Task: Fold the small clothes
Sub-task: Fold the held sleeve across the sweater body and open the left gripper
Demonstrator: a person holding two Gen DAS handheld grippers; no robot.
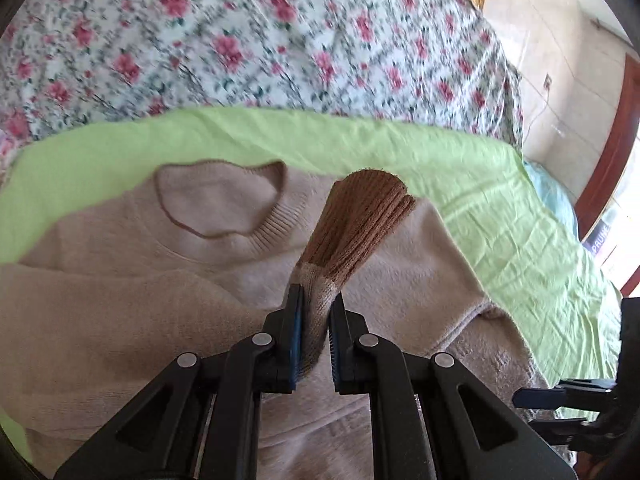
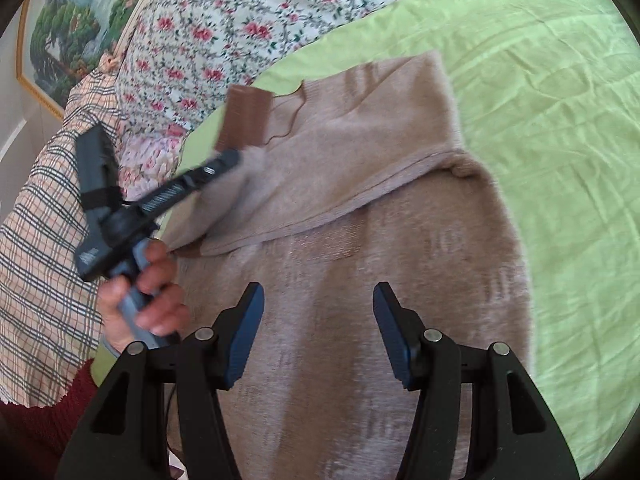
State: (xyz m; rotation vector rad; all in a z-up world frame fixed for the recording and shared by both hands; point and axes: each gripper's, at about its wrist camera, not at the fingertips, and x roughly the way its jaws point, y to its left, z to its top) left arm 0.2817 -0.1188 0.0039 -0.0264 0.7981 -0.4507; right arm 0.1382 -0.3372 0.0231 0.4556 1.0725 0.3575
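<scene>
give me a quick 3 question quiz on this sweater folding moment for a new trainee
1. True or false: the right gripper is clamped on the sweater's hem.
2. Which part of the beige sweater does the left gripper pinch? A) the neckline B) the sleeve just behind its brown ribbed cuff C) the green sheet
3. Fill in: behind the green sheet lies a ____-patterned cover.

Key
1. False: its jaws stand wide open above the sweater body, holding nothing.
2. B: the cuff sticks out past the fingertips, over the chest beside the neckline.
3. floral
</scene>
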